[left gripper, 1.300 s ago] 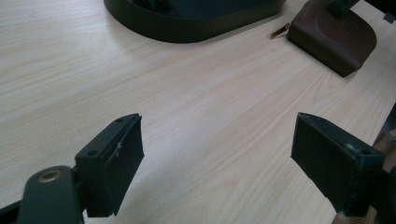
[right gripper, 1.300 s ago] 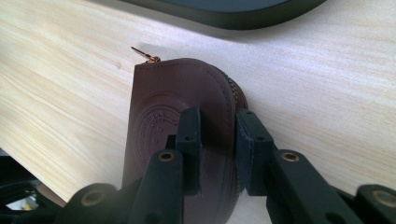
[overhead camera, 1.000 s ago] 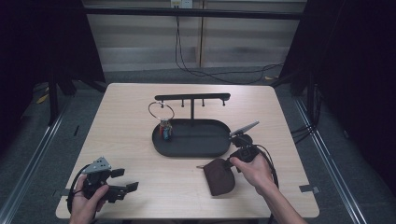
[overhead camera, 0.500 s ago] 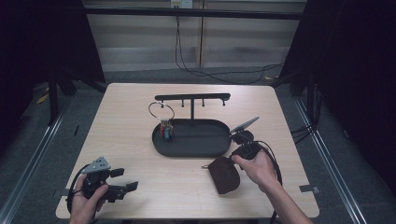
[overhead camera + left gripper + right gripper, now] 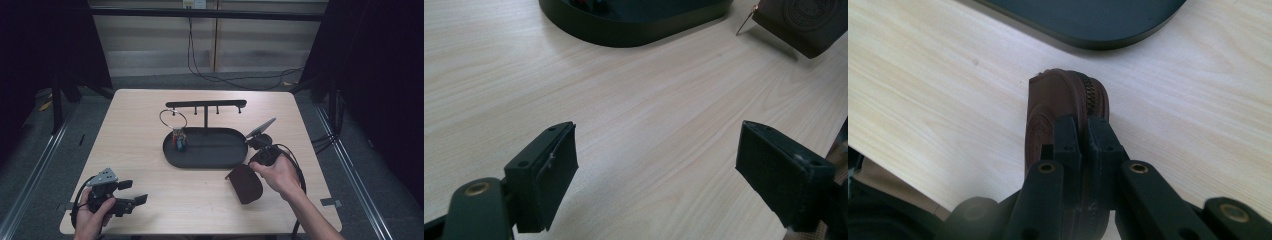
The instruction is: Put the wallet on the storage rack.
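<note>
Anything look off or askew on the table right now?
Nothing damaged or spilled. The brown zip pouch is clamped on edge in the right gripper, near the black tray, not lying flat. The key ring hangs from the rack as expected. The left gripper is open.

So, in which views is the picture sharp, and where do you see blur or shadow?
High view: the table is evenly lit, the surroundings dark. Left gripper view: wood grain sharp, the tray and the brown pouch casting short shadows. Right gripper view: the pouch in focus, the right gripper close and slightly soft.
</note>
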Action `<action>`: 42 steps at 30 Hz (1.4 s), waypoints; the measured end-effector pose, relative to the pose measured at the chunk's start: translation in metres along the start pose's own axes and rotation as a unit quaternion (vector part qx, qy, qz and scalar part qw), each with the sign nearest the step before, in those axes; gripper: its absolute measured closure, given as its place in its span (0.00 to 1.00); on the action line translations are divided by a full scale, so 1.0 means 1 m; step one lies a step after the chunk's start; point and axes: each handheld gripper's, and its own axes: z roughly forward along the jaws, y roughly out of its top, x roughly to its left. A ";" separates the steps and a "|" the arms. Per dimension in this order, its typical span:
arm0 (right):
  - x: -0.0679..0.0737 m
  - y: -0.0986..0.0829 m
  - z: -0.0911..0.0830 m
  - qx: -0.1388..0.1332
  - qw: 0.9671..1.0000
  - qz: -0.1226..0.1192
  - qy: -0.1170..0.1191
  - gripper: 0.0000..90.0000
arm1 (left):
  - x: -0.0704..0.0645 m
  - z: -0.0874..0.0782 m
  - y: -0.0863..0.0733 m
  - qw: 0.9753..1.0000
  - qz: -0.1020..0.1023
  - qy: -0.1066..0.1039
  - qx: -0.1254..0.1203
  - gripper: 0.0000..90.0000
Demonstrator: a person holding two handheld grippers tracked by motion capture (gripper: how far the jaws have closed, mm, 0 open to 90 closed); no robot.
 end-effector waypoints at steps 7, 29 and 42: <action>0.001 0.006 -0.007 0.014 1.000 0.000 -0.025 0.93 | 0.000 0.000 0.001 1.000 0.001 -0.004 0.001 0.19; 0.007 0.024 -0.046 -0.003 0.999 -0.005 -0.050 0.93 | 0.000 0.000 0.000 1.000 0.000 -0.001 0.000 0.18; 0.005 0.035 -0.061 -0.023 0.998 -0.004 -0.051 0.93 | 0.001 -0.003 0.000 1.000 -0.007 -0.009 -0.013 0.18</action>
